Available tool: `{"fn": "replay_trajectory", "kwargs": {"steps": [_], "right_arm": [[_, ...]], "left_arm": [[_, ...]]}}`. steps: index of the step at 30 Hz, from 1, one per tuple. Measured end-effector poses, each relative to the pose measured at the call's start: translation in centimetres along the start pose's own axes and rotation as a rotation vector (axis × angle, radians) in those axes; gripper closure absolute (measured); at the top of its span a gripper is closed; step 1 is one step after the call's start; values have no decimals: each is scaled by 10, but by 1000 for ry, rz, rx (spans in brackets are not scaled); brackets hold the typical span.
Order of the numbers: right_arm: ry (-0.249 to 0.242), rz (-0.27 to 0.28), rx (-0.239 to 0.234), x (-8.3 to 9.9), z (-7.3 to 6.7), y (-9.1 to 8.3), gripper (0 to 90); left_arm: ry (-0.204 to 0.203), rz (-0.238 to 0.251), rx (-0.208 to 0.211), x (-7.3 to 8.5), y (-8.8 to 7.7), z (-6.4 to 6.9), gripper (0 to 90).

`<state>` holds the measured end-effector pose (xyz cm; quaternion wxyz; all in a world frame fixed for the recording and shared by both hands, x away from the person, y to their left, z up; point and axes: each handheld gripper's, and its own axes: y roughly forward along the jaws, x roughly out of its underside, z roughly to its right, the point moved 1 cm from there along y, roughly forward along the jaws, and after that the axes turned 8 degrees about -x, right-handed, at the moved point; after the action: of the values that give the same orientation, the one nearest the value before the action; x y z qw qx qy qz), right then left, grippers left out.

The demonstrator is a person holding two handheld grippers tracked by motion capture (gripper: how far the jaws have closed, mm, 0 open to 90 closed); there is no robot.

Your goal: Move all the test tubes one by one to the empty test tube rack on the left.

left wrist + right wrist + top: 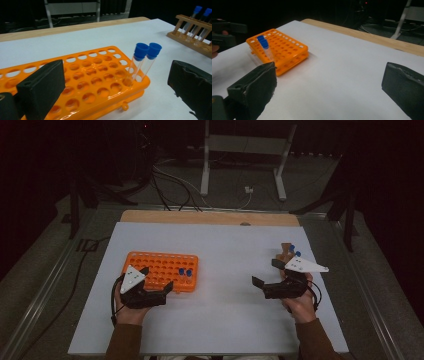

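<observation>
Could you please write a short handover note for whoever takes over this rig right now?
Left gripper: open, empty, beside the orange rack.
Right gripper: open, empty, near the wooden rack.
Done: two blue-capped tubes stand side by side in the orange rack's end holes.
Left: three capped tubes stand in the wooden rack, probably next to be moved over.

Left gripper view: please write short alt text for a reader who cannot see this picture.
Two clear tubes with blue caps stand side by side in corner holes of an orange rack on a white table. The left gripper is open, its black jaws wide apart with nothing between them. A wooden rack holding more blue-capped tubes stands far right.
</observation>
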<state>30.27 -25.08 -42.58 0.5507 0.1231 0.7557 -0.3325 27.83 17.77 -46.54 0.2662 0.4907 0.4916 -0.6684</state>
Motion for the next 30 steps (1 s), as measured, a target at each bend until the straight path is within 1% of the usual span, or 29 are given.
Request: {"fn": "replay_trajectory", "kwargs": {"steps": [3,7,12,13,18,23,25,28,30], "right_arm": [[2,8,9,-1,2,-2,0],[3,13,26,-2,5,-6,0],[1,10,75,-4,12,-13,0],[5,8,84,-5,14,-15,0],[23,20,124,-6,27,-27,0],[12,5,192,-5,41,-38,0],[24,8,211,-3,48,-42,0],[53,25,224,1,59,-50,0],[74,38,239,3,66,-56,27]], "left_arm": [[-5,-8,-16,1,-2,-3,6],[-11,-7,-24,1,-4,-6,6],[-16,-10,-26,3,-3,-6,6],[-11,-15,-27,3,-3,-6,6],[-9,-19,-29,4,-1,-6,6],[-6,-27,-27,5,0,-5,6],[-1,-28,-26,5,1,-5,6],[1,-29,-27,5,2,-4,6],[0,-32,-28,5,2,-4,7]]}}
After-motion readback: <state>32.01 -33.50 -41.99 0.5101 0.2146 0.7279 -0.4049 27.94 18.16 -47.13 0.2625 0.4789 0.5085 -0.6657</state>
